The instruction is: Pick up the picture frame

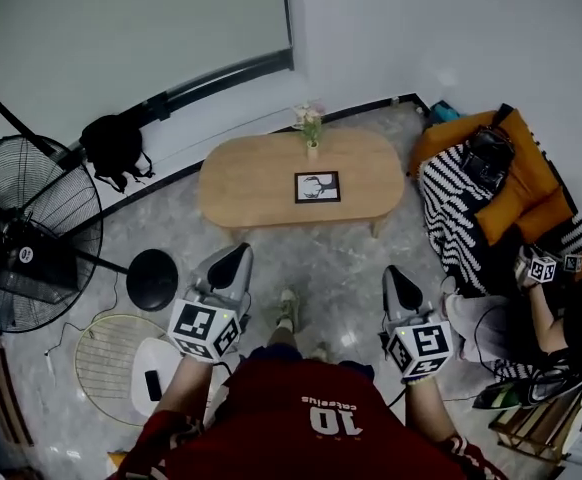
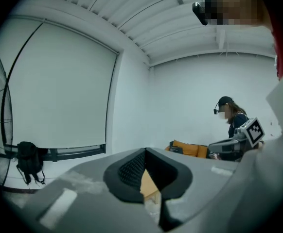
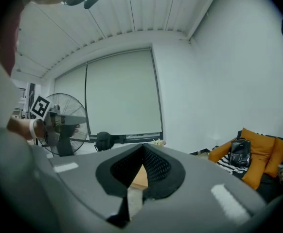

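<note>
An oval wooden tabletop [image 1: 241, 183] stands on the grey floor ahead of the person. The left tongs [image 1: 231, 263] and the right tongs [image 1: 401, 286] hang short of it, each pair pressed together on nothing. The picture frame [image 1: 317, 187] lies flat near the tabletop's middle, with a small flower vase [image 1: 311, 133] beyond it at the far edge.

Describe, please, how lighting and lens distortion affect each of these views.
Head view: even light, bowed wall, glossy floor with soft glare, picture frame sharp. Left gripper view: fisheye circle, black corners, window frame bowed. Right gripper view: same vignette, curved lines on the ceiling.
</note>
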{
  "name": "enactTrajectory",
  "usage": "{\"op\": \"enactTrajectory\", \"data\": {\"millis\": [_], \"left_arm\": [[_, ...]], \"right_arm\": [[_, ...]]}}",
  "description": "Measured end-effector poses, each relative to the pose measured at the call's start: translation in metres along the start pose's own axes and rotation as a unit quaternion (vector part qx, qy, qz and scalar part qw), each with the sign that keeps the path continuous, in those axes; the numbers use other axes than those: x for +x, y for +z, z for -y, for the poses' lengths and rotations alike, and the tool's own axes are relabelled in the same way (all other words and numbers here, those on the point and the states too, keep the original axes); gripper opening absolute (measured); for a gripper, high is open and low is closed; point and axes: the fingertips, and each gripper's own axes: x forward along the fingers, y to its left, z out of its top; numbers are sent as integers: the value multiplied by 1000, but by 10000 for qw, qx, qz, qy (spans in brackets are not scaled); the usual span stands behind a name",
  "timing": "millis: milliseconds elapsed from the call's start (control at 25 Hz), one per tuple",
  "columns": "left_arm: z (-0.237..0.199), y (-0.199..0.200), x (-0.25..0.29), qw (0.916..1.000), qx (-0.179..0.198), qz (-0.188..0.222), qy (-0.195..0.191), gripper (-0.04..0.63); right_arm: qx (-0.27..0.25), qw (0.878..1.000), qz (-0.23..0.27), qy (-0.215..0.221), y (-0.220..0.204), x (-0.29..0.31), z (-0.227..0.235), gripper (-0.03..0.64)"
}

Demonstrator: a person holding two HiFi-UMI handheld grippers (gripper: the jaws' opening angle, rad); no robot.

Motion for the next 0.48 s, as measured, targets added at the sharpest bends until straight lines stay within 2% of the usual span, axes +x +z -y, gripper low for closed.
{"op": "enactTrajectory", "data": {"millis": [280, 480], "left_arm": [[-30, 4, 53, 9997, -108, 100, -219, -2], [-76, 3, 92, 9994, -234, 48, -258, -2]], "right_arm": [[-247, 9994, -208, -148, 3, 47, 16, -9], [-272, 9991, -291, -156, 16, 102, 16, -9]]}}
